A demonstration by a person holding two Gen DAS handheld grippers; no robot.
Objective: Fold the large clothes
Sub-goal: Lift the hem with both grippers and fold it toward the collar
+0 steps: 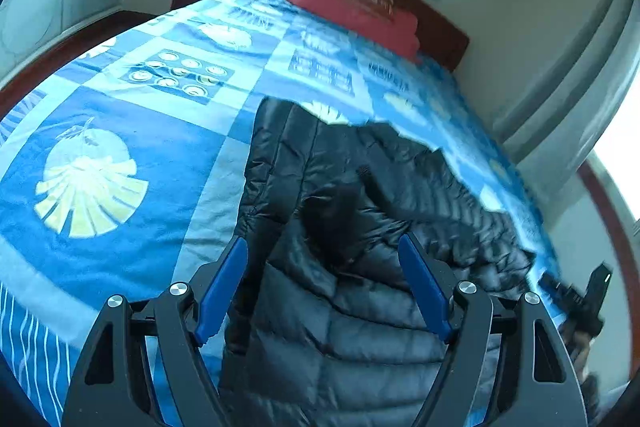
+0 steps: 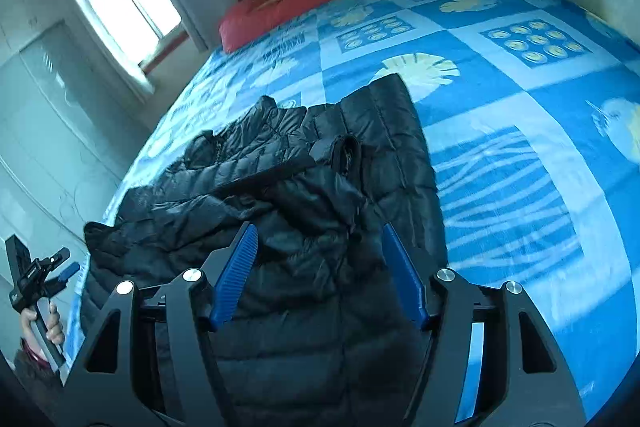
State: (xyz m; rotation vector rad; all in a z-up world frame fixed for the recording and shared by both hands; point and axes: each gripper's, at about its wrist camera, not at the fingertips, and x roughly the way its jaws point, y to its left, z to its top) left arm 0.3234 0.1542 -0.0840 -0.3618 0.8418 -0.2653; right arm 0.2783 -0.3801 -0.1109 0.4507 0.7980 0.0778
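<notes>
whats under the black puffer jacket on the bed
The black quilted puffer jacket lies on a blue patterned bedspread, which shows all around it. Whatever is directly beneath the jacket is covered.

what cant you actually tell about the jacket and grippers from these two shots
- Black puffer jacket: its near hem, cut off by the bottom edge and both grippers' frames, in both views.
- Right gripper: blurred at the left wrist view's edge.
- Left gripper: too small in the right wrist view.
</notes>
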